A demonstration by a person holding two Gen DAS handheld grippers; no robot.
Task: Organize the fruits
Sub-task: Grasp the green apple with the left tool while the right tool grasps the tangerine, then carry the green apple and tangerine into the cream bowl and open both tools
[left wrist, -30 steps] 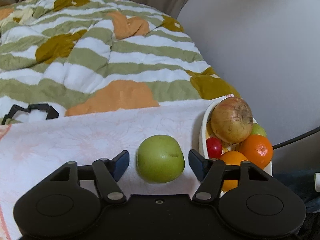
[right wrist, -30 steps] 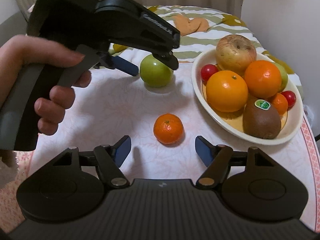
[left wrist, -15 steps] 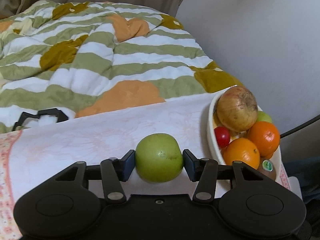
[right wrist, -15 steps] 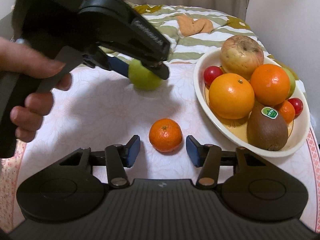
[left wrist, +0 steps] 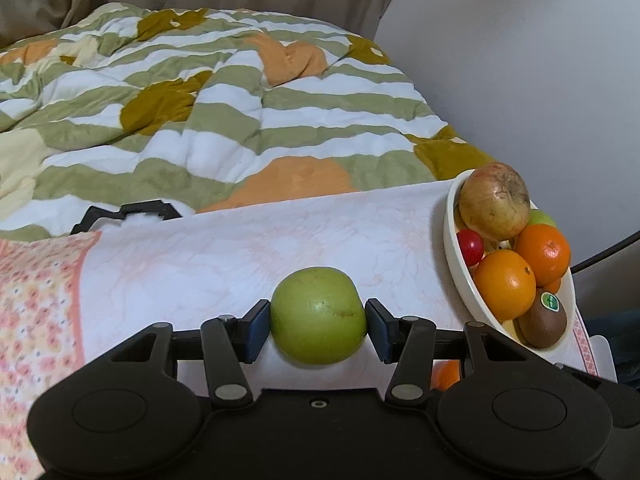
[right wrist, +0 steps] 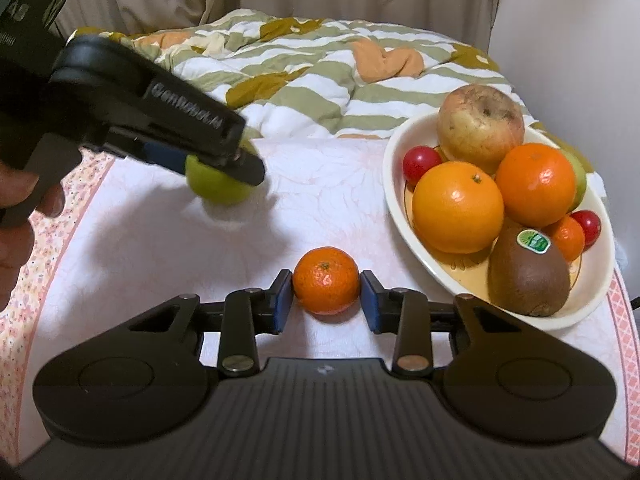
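One striped quilt [right wrist: 320, 60] lies behind the table's one floral cloth [right wrist: 160, 248]. One white oval bowl [right wrist: 394, 184] at the right holds one reddish apple [right wrist: 480, 124], two oranges [right wrist: 458, 206], one kiwi [right wrist: 528, 276] with a sticker, one small mandarin, two cherry tomatoes [right wrist: 418, 162] and part of one green fruit. The left gripper [left wrist: 318, 322] has its pads clamped on the one green apple [left wrist: 318, 316], left of the bowl. The right gripper [right wrist: 326, 300] has just been closing; its pads press the one loose mandarin [right wrist: 326, 280], which sits on the cloth near the bowl.
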